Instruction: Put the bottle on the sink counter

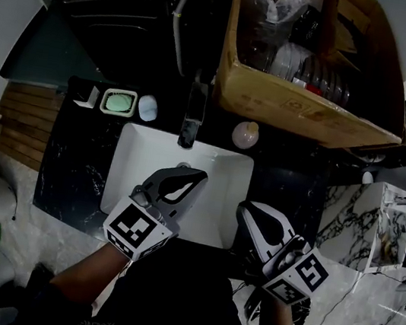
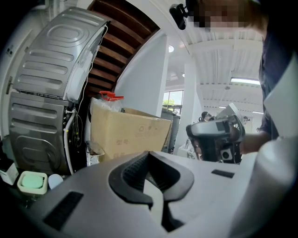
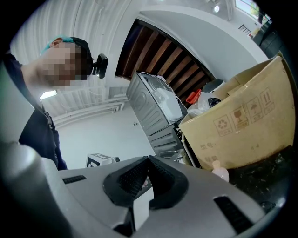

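A small pale, round bottle [image 1: 245,134] stands on the black counter [image 1: 79,168] behind the right back corner of the white sink [image 1: 131,155]; the right gripper view shows the bottle [image 3: 221,171] at the foot of the cardboard box. My left gripper [image 1: 199,174] hovers over the front of the sink, its jaws shut with nothing between them [image 2: 149,154]. My right gripper [image 1: 246,207] hangs over the sink's right front corner, its tips [image 3: 149,159] together and holding nothing. Both grippers are well short of the bottle.
A dark faucet [image 1: 193,118] rises behind the sink. A green soap dish [image 1: 118,101] and a pale oval object [image 1: 148,108] sit at the back left. A big cardboard box [image 1: 290,103] full of things looms behind the bottle. A grey ribbed appliance [image 2: 46,93] stands at the left.
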